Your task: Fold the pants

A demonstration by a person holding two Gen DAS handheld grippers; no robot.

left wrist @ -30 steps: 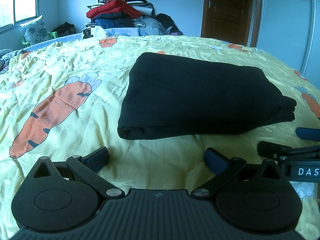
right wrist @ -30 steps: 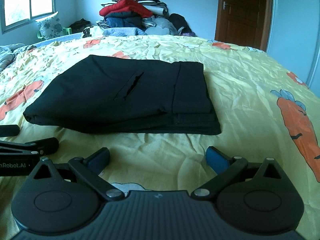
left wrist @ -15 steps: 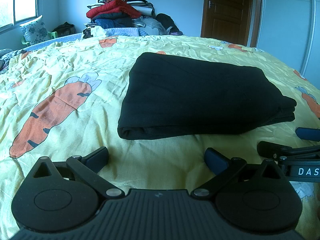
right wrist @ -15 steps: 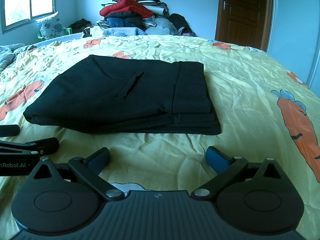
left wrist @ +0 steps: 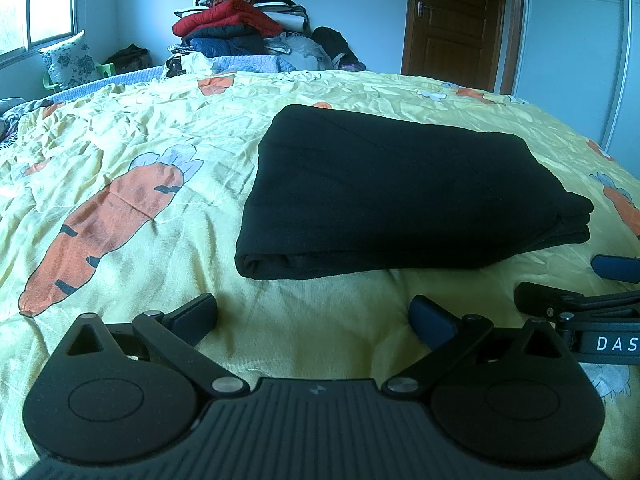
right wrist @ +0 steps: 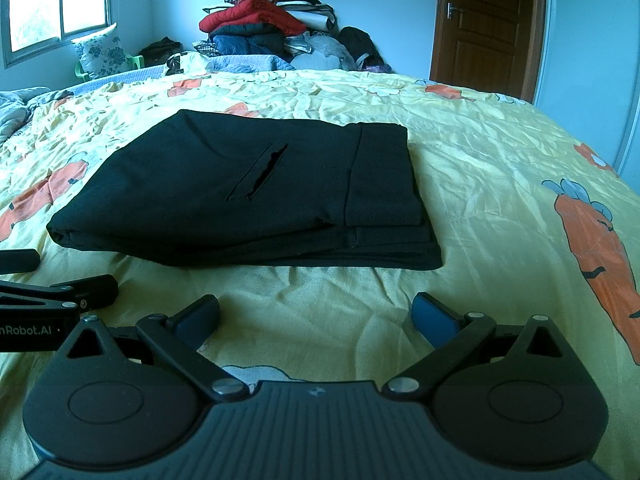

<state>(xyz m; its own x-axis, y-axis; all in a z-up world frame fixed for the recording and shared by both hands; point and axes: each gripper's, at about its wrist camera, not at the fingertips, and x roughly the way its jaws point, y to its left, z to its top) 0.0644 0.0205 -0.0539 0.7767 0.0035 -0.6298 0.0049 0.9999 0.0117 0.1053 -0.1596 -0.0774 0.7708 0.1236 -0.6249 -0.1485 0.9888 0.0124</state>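
A bed (left wrist: 132, 152) fills most of both views, covered by a wrinkled pale yellow bedspread (right wrist: 480, 184) printed with large orange carrots (left wrist: 104, 224). Past its far edge the room has pale blue walls, a window (right wrist: 60, 4) at the left, a brown wooden door (left wrist: 456, 20) at the right, and a heap of clothes (right wrist: 264, 20) with a red jacket near the top, stacked against the far wall; a floral pillow (left wrist: 70, 64) leans below the window. The black pants (left wrist: 400, 188) lie folded into a flat, layered rectangle around the middle of the bed, long axis running left to right across it. In the right wrist view a slit pocket (right wrist: 260, 172) shows on top and the stacked cloth edges sit at the right end, while the left end is a rounded fold. The left tool (left wrist: 314, 318) and the right tool (right wrist: 316, 316) both hover low over the bedspread near the bed's near edge, just short of the pants, side by side, each with fingers spread wide apart and nothing between them. The right tool's side reads "DAS" in the left wrist view, cut off by the frame; the left tool's side reads "nRobot.AI" in the right wrist view, also cut off.
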